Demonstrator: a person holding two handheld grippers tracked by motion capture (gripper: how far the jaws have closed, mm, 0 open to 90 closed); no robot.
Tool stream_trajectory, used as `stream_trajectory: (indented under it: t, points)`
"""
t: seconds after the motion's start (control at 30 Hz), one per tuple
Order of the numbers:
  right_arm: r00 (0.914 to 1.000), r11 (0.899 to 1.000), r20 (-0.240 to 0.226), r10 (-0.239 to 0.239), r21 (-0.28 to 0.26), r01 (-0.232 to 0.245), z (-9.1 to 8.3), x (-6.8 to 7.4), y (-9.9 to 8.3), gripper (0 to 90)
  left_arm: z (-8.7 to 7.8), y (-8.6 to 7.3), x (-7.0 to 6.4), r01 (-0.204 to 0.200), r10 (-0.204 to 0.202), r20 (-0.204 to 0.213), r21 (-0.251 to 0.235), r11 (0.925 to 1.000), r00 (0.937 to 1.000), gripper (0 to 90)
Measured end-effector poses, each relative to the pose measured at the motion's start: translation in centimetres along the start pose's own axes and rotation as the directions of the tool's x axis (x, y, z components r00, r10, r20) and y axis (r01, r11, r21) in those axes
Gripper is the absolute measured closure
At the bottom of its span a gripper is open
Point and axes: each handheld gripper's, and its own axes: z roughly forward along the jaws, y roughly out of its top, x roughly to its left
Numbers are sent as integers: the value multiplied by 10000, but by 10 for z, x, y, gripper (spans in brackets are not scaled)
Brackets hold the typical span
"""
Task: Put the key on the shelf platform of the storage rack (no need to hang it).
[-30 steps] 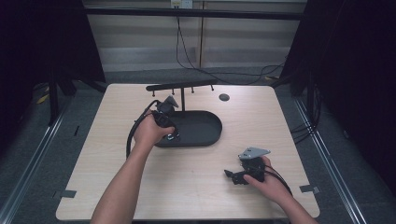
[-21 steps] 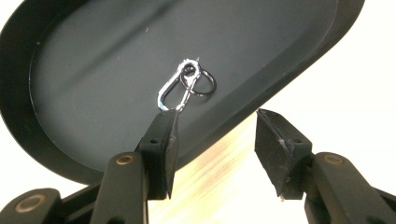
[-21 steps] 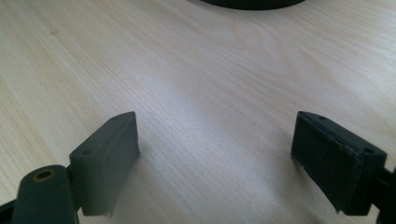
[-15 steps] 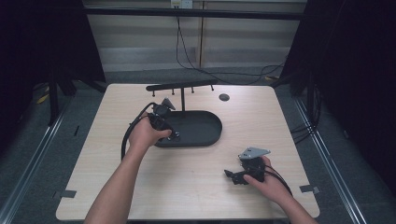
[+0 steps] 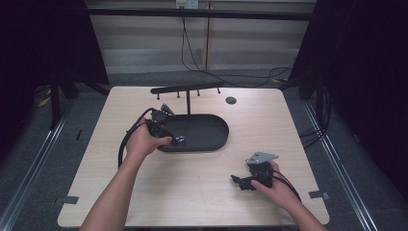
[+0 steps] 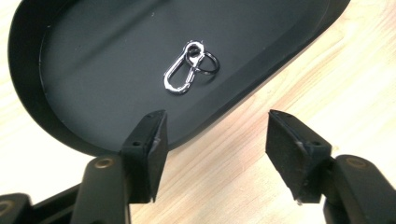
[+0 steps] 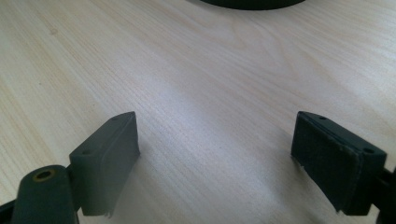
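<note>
High view: left hand-held gripper (image 5: 177,140) sits at the near left rim of the oval black metal tray (image 5: 219,136). A second ago it was further in over the tray; it has since pulled back slightly toward the person, likely lining up on the clip inside. Right hand-held gripper (image 5: 238,181) rests on the pale wooden worktop (image 5: 202,187), unmoved, well apart from the tray. Behind the tray stands one black hook rack (image 5: 186,89), with one small dark disc (image 5: 231,100) near it.

Left gripper view: jaws spread wide, holding nothing. One silver carabiner clip with a key ring (image 6: 184,73) lies flat on the tray floor, ahead of the jaws, untouched. One tray, one clip.

Right gripper view: jaws spread, empty, bare worktop between them, tray edge at the top.
</note>
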Motion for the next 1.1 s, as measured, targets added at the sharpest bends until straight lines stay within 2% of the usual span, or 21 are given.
stream_trajectory:
  t: [0.33, 0.43, 0.83, 0.9, 1.1]
  points:
    - [10000, 10000, 0, -6, 2, 6, 0, 0, 0, 145, -4, -9, 2, -132, 131, -41, -219, 9997, 9999, 313]
    - [10000, 10000, 0, -7, 1, 7, 0, 0, 0, 146, -5, -11, 2, -281, 279, -72, -311, 9991, 9996, 298]
    - [10000, 10000, 0, -7, 3, 7, 0, 0, 0, 146, -7, -21, 3, -273, 276, 65, -501, 9984, 9996, 287]
    - [10000, 10000, 0, -7, 4, 7, 0, 0, 0, 146, -7, -23, 4, -400, 404, 72, -490, 9980, 9992, 286]
    - [10000, 10000, -1, -7, 1, 7, 0, 0, 0, 145, -7, -31, 4, -295, 305, 162, -630, 9976, 9994, 286]
